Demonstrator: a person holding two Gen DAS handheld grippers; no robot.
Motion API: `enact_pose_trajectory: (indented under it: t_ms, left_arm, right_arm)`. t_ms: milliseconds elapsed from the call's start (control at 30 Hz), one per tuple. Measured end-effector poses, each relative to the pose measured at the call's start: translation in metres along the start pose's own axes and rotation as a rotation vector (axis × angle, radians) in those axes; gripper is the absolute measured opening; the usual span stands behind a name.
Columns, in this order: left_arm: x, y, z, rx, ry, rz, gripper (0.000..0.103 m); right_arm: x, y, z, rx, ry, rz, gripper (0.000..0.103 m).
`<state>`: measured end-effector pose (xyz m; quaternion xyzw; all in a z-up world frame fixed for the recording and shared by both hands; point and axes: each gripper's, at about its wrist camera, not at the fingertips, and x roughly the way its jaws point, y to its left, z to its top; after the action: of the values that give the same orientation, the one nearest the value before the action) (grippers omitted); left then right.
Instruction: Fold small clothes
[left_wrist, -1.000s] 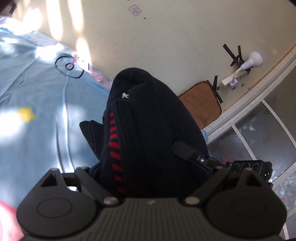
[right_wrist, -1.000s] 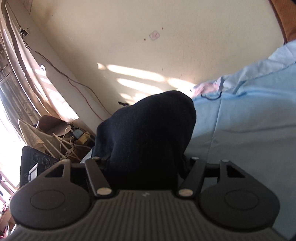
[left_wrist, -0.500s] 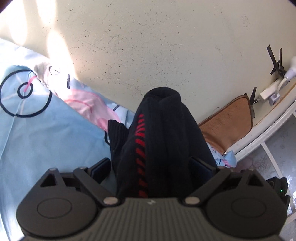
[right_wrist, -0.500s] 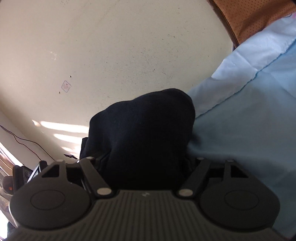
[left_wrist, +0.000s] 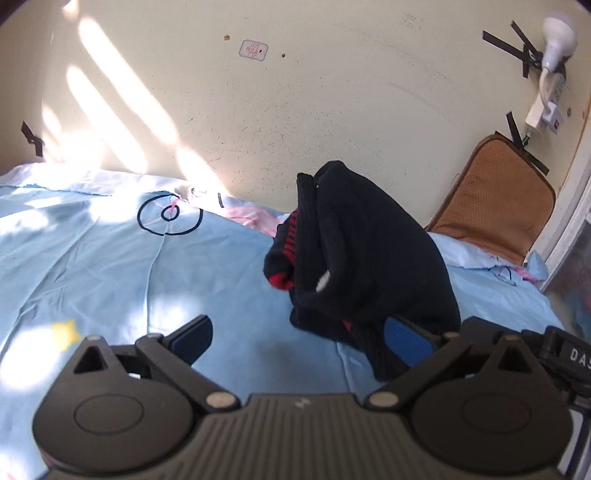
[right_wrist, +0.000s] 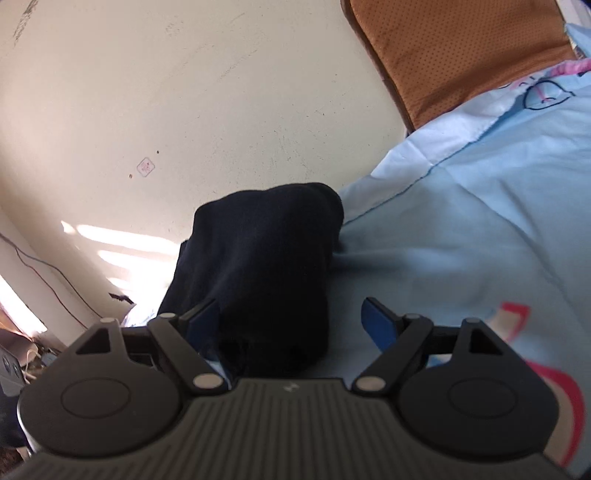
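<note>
A: What changed since half a second ago?

B: Both claws let go. The left gripper (left_wrist: 301, 338) and right gripper (right_wrist: 290, 319) now gape wide, holding nothing.

A: And the garment?

B: 1 dark navy knitted sock bundle with red stripes (left_wrist: 364, 258) sits ahead of the left claw on the light-blue bedsheet (left_wrist: 92, 258). Fold likely finished.

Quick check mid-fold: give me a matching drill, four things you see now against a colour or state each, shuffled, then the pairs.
Things:
1. left gripper
2. dark sock bundle
3. bedsheet
4. cushion

Descriptions:
A. brown, leaning on the wall
B. light blue, sunlit patches
C. jaws apart, holding nothing
D. black with red stripes, lying on the bedsheet

Pairs: 1-C, 2-D, 3-B, 4-A
</note>
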<state>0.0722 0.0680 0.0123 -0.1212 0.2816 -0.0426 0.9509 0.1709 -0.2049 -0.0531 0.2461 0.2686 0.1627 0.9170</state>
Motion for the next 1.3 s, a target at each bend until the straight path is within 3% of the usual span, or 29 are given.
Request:
enact_pose_trajectory:
  t_ms: [200,367,467,867,1300]
  left_arm:
    - [-0.033,-0.031,-0.039,0.093,-0.047,0.088,0.103]
    - [-0.039,-0.039,-0.062,0.109,0.008,0.120,0.103]
    - [-0.048,-0.041,-0.068,0.117,-0.031,0.146,0.103]
    - [-0.055,-0.043,-0.073,0.125,-0.084,0.177,0.103]
    - [-0.045,-0.034,-0.069,0.070,-0.017,0.195,0.103]
  right_arm:
    - [-0.064,0.010,-0.041,-0.149,-0.096,-0.070,0.086]
    - [-0.078,0.017,-0.064,-0.242,-0.117,-0.099,0.087]
    - [-0.083,0.018,-0.068,-0.273,-0.135,-0.094,0.087]
    - [-0.081,0.019,-0.071,-0.272,-0.120,-0.103,0.087]
    - [-0.076,0.016,-0.068,-0.255,-0.070,-0.046,0.087]
